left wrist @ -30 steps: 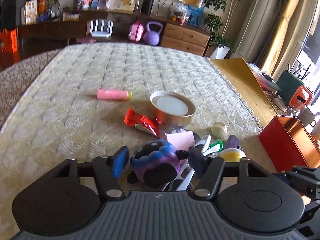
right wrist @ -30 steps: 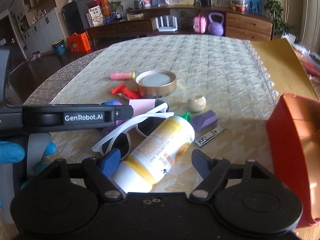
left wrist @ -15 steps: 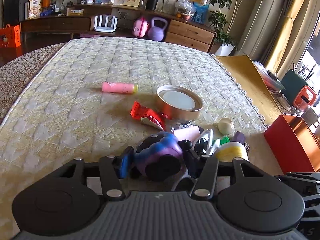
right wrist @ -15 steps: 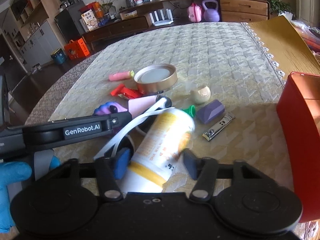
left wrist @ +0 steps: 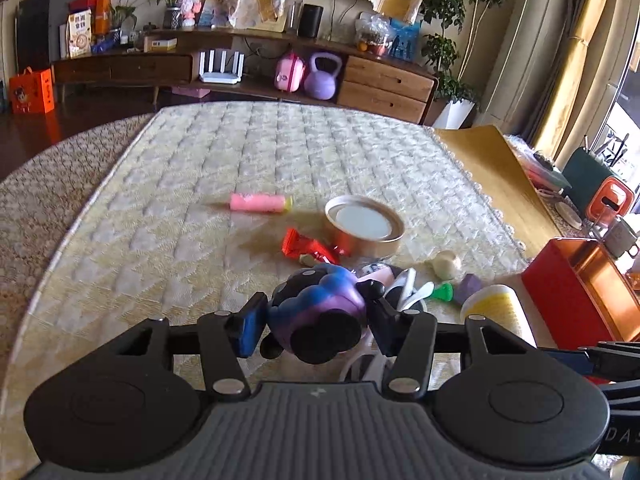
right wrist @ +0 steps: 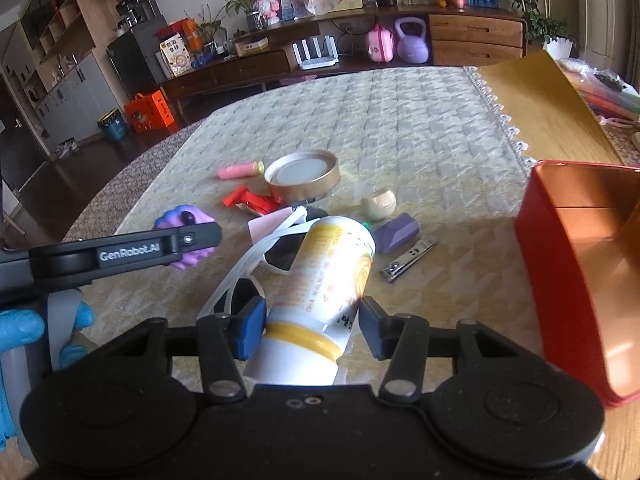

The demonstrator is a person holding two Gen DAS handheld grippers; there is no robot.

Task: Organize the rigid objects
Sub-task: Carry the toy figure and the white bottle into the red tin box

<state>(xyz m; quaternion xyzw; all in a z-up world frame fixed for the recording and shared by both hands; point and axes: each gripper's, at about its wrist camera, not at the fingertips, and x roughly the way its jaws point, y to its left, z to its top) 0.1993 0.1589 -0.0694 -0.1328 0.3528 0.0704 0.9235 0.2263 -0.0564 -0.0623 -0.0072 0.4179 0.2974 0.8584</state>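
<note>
My left gripper (left wrist: 316, 326) is shut on a purple, blue and black squishy toy (left wrist: 320, 308) and holds it above the quilted mat; the toy also shows in the right wrist view (right wrist: 184, 236). My right gripper (right wrist: 308, 330) is shut on a white and yellow bottle (right wrist: 324, 292), lifted above white sunglasses (right wrist: 248, 276). The bottle shows in the left wrist view (left wrist: 500, 308). A red open box (right wrist: 576, 272) stands to the right.
On the mat lie a gold round tin lid (right wrist: 304, 176), a pink tube (right wrist: 238, 171), a red wrapper (right wrist: 250, 202), a cream ball (right wrist: 378, 204), a purple block (right wrist: 398, 232), nail clippers (right wrist: 408, 260) and a pink card (right wrist: 268, 224).
Both grippers closed on their objects and lifted them: the left on the squishy toy, the right on the bottle. Both moved up and back slightly.
</note>
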